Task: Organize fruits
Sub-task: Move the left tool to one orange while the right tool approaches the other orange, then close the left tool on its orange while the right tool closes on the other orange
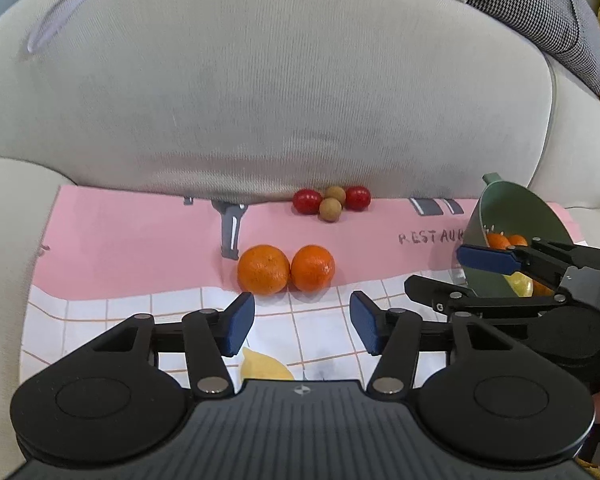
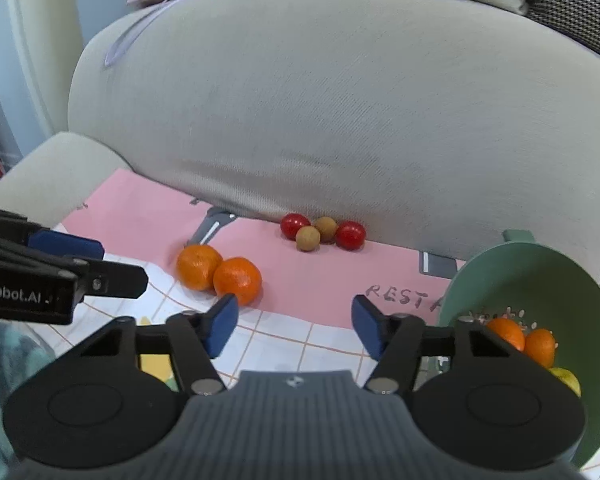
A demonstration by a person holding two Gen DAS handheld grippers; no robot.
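Both my grippers, left (image 1: 302,322) and right (image 2: 294,326), are spread with nothing between the fingers. Two oranges (image 1: 286,269) sit at 12 o'clock of the left; the green colander (image 2: 540,300) is at 3 o'clock of the right.

A: Left tongs (image 1: 302,322)?

B: Jaws parted, blue pads (image 1: 240,322) facing each other, nothing between them. They point forward and downward.

A: Right tongs (image 2: 294,326)?

B: Likewise parted and empty, pads (image 2: 222,326) clear of any contact, tilted downward.

A: Relative position?

B: Side by side and near. From the left tongs' camera, the right tongs lie just to their right, seen edge-on; from the right tongs' camera, the left tongs enter from the left. They stand apart, not touching.
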